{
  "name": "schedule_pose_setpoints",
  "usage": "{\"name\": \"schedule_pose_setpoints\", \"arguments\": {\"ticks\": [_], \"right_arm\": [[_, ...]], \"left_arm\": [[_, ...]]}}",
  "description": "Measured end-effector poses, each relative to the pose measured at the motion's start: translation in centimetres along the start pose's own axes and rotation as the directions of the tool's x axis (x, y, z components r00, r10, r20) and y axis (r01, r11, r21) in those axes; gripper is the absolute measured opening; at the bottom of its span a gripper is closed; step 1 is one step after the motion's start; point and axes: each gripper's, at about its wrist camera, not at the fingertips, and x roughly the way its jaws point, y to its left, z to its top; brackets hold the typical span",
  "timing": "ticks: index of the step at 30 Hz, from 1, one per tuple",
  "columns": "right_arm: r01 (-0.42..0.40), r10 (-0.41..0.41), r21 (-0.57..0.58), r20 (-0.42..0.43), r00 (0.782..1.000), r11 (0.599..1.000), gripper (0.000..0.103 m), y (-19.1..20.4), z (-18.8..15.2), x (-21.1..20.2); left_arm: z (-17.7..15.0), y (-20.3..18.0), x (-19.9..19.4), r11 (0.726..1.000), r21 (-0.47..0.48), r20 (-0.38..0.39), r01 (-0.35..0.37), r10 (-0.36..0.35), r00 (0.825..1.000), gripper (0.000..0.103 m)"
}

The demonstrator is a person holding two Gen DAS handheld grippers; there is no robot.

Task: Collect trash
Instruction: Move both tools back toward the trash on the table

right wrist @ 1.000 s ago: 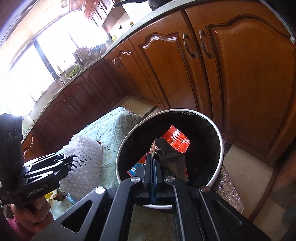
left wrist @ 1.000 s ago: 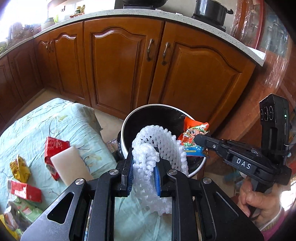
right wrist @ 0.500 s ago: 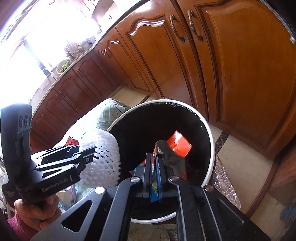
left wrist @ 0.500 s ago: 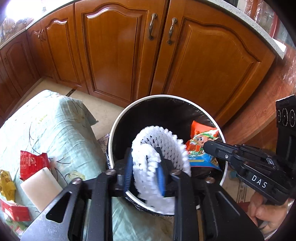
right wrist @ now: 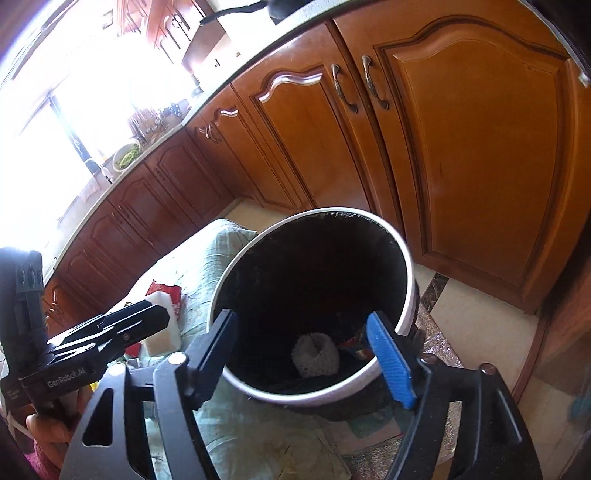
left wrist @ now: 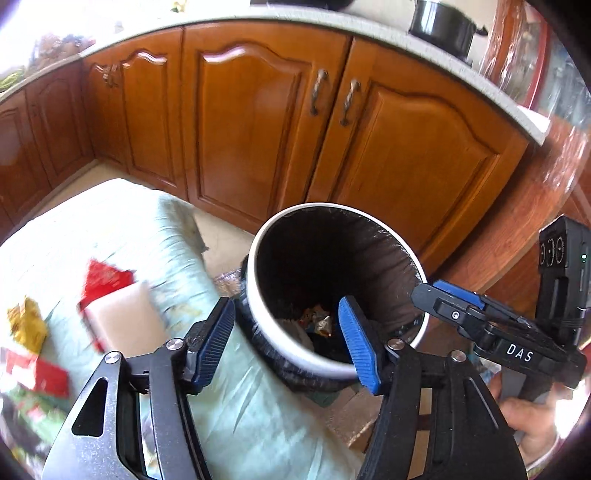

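A white-rimmed trash bin (left wrist: 258,302) with a black liner stands by the cloth-covered surface; it also shows in the right wrist view (right wrist: 404,280). A white foam net (right wrist: 316,353) and a colourful snack wrapper (right wrist: 354,345) lie at its bottom; wrappers (left wrist: 316,319) show in the left wrist view too. My left gripper (left wrist: 288,339) is open and empty above the bin's near rim. My right gripper (right wrist: 303,347) is open and empty over the bin. On the cloth lie a white foam block (left wrist: 122,317), a red packet (left wrist: 105,278) and a yellow wrapper (left wrist: 26,325).
Brown cabinet doors (left wrist: 258,122) stand right behind the bin. The pale green cloth (left wrist: 236,406) covers the surface left of the bin. More red and green wrappers (left wrist: 33,373) lie at its left edge. A black pot (left wrist: 443,26) sits on the counter.
Both grippers have opened. The foam net dropped from the left one and the snack wrapper from the right one into the bin. Both now hover empty over it.
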Motion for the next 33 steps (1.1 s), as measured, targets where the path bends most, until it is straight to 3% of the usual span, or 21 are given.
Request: {"name": "schedule_pose_setpoints", "arguments": {"ticks": [8,18,29,33], "right_arm": [[-0.040,0.042,-0.029,0.044,0.998,0.999,0.082,4.5,-3.6,-1.4],[-0.107,0.107,-0.075,0.006,0.994,0.991,0.084,9.7,-7.5,-1.4],[-0.151,0.142,-0.149,-0.069,0.987,0.977,0.084,15.0,-10.3,1.0],[-0.147,0.133,-0.188,-0.085,0.987,0.971,0.084,16.6,-10.6,2.4]], "left_arm": [[-4.8,3.3,-5.7,0.997,-0.064,0.076,-0.041,0.046,0.996,0.060],[-10.2,7.3,-11.2,0.985,-0.126,0.146,-0.120,0.138,0.980,0.060],[-14.3,12.9,-14.4,0.953,-0.218,0.140,-0.209,0.243,0.960,0.061],[-15.0,15.3,-14.8,0.934,-0.264,0.146,-0.242,0.286,0.947,0.066]]}}
